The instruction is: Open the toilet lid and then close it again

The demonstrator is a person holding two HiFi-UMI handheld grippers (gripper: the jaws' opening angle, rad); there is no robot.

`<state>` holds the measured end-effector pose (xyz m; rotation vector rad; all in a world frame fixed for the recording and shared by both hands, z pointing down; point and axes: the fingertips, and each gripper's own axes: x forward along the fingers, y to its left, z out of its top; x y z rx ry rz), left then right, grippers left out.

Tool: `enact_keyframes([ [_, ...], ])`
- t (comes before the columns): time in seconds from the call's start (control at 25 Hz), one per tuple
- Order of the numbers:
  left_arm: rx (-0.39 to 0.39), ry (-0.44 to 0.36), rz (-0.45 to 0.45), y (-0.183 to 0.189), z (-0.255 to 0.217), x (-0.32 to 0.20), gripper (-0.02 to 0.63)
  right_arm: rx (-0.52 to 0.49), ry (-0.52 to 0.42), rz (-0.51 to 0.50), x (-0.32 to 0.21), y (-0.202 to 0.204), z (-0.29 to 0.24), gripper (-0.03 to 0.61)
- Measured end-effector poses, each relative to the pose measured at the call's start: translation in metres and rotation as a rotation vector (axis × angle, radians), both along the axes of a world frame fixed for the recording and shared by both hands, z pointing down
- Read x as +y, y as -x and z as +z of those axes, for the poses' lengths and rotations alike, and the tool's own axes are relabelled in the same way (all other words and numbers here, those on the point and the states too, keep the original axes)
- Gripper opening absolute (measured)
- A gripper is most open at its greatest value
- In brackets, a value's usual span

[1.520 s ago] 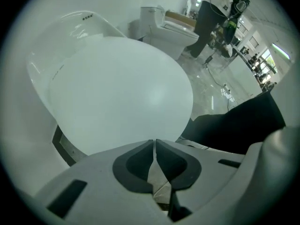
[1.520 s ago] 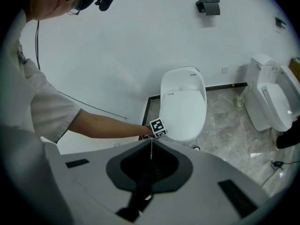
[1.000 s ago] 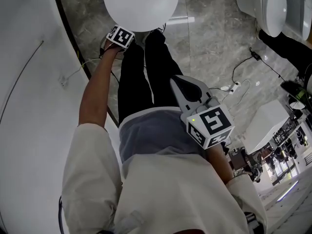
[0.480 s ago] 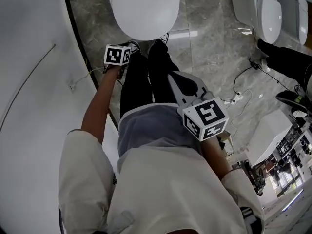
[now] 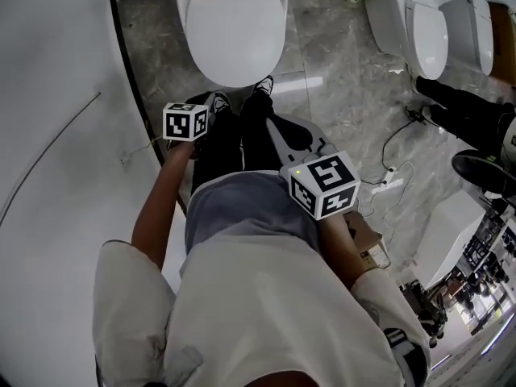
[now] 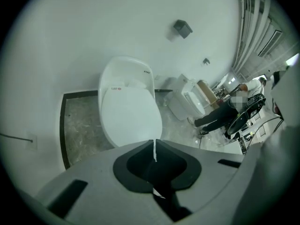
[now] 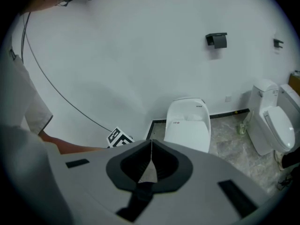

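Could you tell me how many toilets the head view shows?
3: the near toilet, closed, ahead of the person; two others side by side at upper right. More may be hidden.

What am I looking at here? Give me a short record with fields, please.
Place: grey stone floor, white wall
Main thing: toilet lid, down and closed
Left gripper: jaws together, nothing held, clear of the lid
Right gripper: jaws together, nothing held, clear of the lid
Nearby: second toilet, lid also down
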<state>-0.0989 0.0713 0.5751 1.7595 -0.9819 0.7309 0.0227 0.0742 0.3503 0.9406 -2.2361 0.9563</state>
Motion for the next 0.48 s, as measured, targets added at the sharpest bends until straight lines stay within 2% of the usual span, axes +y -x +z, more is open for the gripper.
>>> enact_keyframes([
  [0.08, 0.038, -0.037, -0.036, -0.001, -0.025, -0.005, 0.018, 0.001, -0.034, 0.001, -0.006, 0.002, -0.009, 0.011],
  [0.16, 0.109, -0.058, -0.086, -0.005, -0.049, -0.01, 0.018, 0.002, -0.062, 0.001, -0.009, 0.003, -0.016, 0.011],
  [0.24, 0.162, -0.086, -0.1, -0.01, -0.073, -0.012, 0.018, -0.001, -0.079, -0.001, -0.01, 0.005, -0.022, 0.011],
  [0.48, 0.197, -0.215, -0.096, -0.001, -0.14, -0.022, 0.018, -0.02, -0.123, -0.014, -0.016, 0.016, -0.045, 0.011],
])
